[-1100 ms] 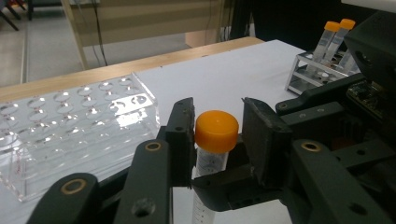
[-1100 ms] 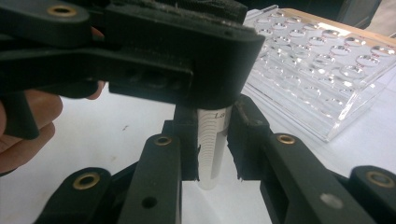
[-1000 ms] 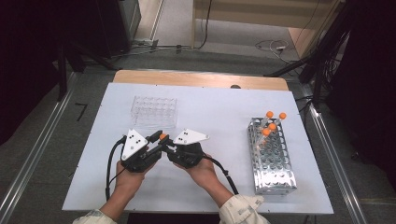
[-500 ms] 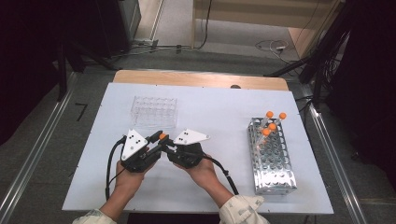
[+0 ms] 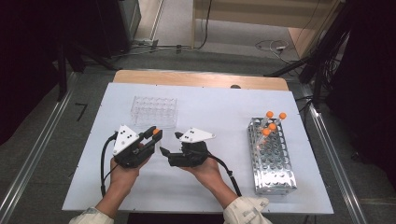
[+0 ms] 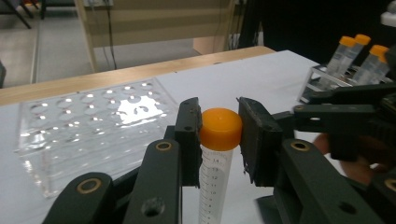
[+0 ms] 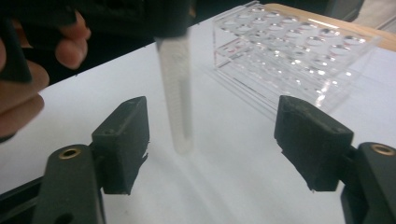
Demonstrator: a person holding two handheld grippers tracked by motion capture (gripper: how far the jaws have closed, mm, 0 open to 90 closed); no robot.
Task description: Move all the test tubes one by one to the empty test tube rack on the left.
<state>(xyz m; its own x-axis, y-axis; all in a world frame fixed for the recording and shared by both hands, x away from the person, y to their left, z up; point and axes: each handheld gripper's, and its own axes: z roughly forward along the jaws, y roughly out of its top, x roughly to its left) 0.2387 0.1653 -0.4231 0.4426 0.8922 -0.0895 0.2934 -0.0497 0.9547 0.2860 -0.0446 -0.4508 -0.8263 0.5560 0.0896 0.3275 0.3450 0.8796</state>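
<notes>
Step in hand: handover of 1 orange-capped tube (image 6: 218, 154) from right to left, apparently bound for the clear acrylic rack (image 5: 154, 111).
Left hand-held gripper (image 5: 156, 134): clenched on the tube just under its cap, tube hanging upright above the white bench (image 5: 219, 105).
Right hand-held gripper (image 7: 212, 140): jaws have just been opening; they stand wide, pads clear of the tube between them.
Doing it well: back the right away level before the left moves; keep the tube vertical and centre it over 1 well.
Source: metal rack (image 5: 273, 156), 4 capped tubes (image 5: 272, 123) left.

High view overhead, distant; tongs views close, sharing clear rack (image 6: 88, 126).
</notes>
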